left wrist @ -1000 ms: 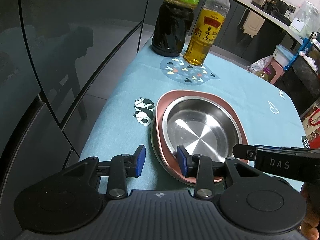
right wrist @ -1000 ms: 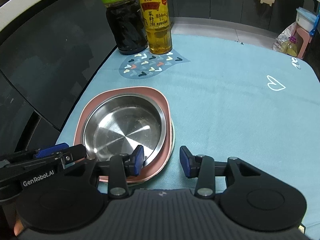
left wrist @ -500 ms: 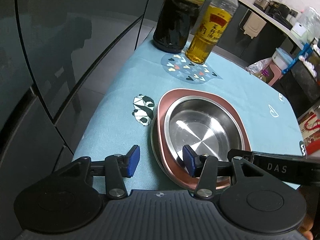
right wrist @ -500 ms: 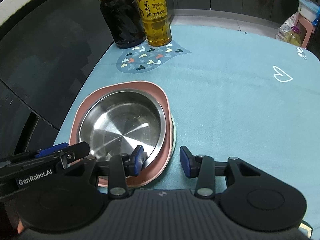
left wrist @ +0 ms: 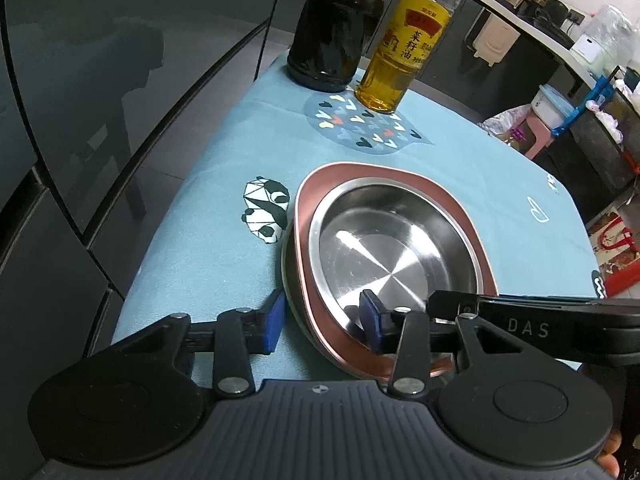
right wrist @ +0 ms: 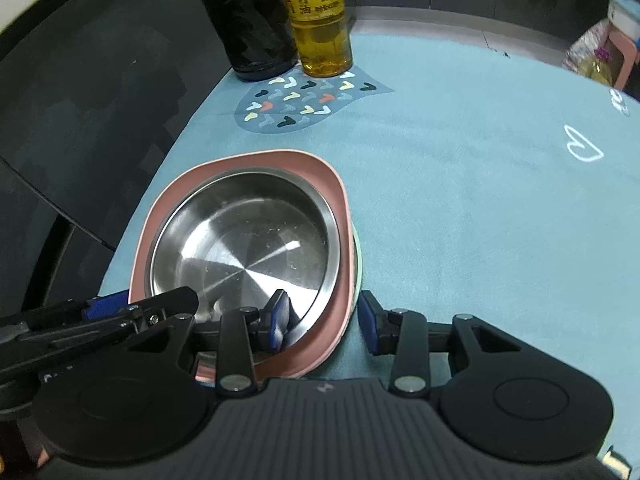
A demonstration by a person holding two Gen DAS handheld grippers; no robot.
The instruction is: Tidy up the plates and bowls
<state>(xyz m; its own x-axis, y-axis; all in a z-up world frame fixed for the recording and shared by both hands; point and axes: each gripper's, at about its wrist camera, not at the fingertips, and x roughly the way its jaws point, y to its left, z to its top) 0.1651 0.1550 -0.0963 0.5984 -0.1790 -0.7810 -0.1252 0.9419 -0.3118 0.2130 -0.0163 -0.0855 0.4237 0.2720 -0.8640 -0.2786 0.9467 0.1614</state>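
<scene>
A steel bowl [left wrist: 394, 244] sits nested in a pink squarish plate [left wrist: 308, 200], which rests on another dish whose pale edge shows [right wrist: 357, 256], all on the blue tablecloth. My left gripper [left wrist: 322, 322] is open and straddles the near left rim of the stack, one finger outside and one inside the bowl. My right gripper [right wrist: 323, 322] is open and straddles the near right rim [right wrist: 336, 320] the same way. Each gripper shows at the edge of the other's view.
A dark vinegar bottle [left wrist: 334, 36] and a yellow oil bottle [left wrist: 404, 52] stand at the table's far end behind a heart-print patch [left wrist: 368, 128]. A dark cabinet wall runs along the left table edge. Open blue tablecloth [right wrist: 480, 200] lies to the right.
Both grippers have moved forward, closer to the stack, so that their open fingers now straddle its near rim. The dishes have not moved.
</scene>
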